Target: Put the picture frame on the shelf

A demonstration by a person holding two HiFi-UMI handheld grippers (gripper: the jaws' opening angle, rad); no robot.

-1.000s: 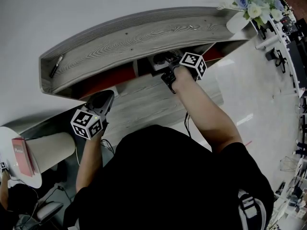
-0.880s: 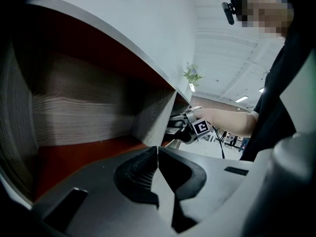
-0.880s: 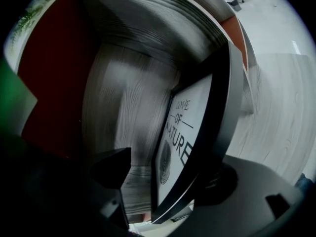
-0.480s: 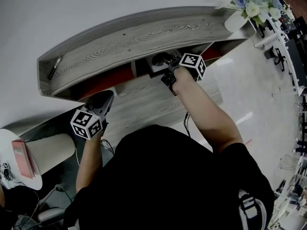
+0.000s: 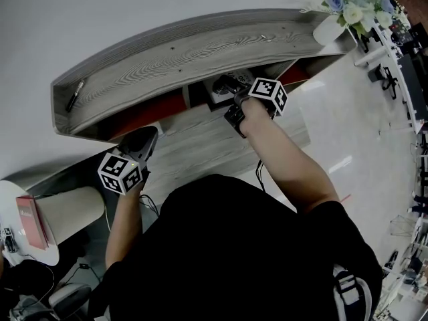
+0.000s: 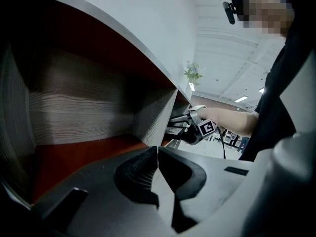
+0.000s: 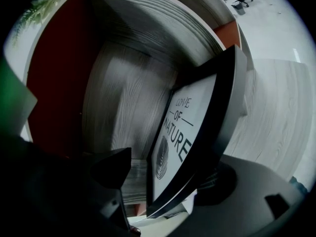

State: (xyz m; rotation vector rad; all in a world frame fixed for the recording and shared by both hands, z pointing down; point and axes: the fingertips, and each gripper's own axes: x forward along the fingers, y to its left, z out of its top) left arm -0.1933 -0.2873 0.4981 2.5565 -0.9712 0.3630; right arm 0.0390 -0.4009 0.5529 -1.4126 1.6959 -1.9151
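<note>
The picture frame (image 7: pixel 190 127) has a black border and a white print with dark lettering. It stands tilted inside a compartment of the curved grey-wood shelf (image 5: pixel 174 55), whose inside is red. My right gripper (image 7: pixel 170 172) is open around the frame's lower end: the right finger lies against its back, and the left finger stands apart from its front. From the head view the frame (image 5: pixel 215 97) sits just under the shelf top, ahead of the right gripper (image 5: pixel 233 87). My left gripper (image 6: pixel 157 154) is shut on nothing and points into a red-floored compartment further left (image 5: pixel 144 139).
A white vase of flowers (image 5: pixel 348 9) stands on the shelf top's right end, and a thin pen-like object (image 5: pixel 77 92) lies at its left end. A round white table with a red book (image 5: pixel 30 219) is at the lower left. Pale floor spreads to the right.
My right gripper has drawn back slightly toward me, while the frame stays in the compartment. The left gripper has not moved.
</note>
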